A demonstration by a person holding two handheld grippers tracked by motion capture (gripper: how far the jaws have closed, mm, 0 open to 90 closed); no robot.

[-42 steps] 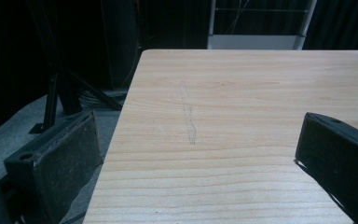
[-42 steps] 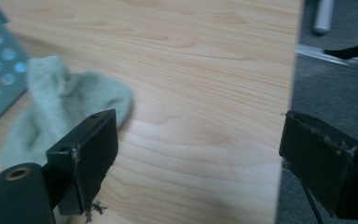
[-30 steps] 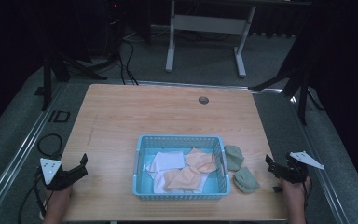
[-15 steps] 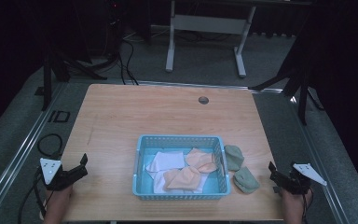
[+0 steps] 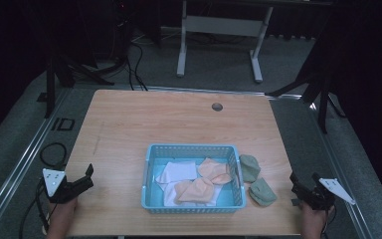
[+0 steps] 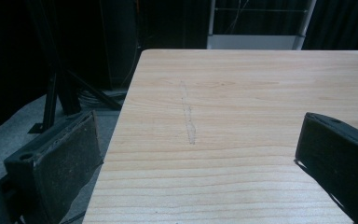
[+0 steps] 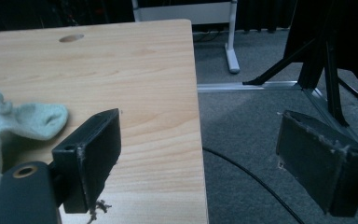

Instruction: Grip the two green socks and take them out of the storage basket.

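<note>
High view: both hand-held grippers, left [image 5: 87, 177] and right [image 5: 294, 183], are waiting spread and empty; right should be approaching the nearest green sock [image 5: 262, 192] low.

A basket [image 5: 193, 149] sits toward the near edge of the table [image 5: 144, 119], holding several cloths [image 5: 199, 181]. Two more cloths [image 5: 256, 180] lie just right of it, and a hole [image 5: 217, 106] lies behind, near the far edge.

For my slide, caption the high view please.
Blue basket of cloths on wooden table, two green socks beside it.
</note>
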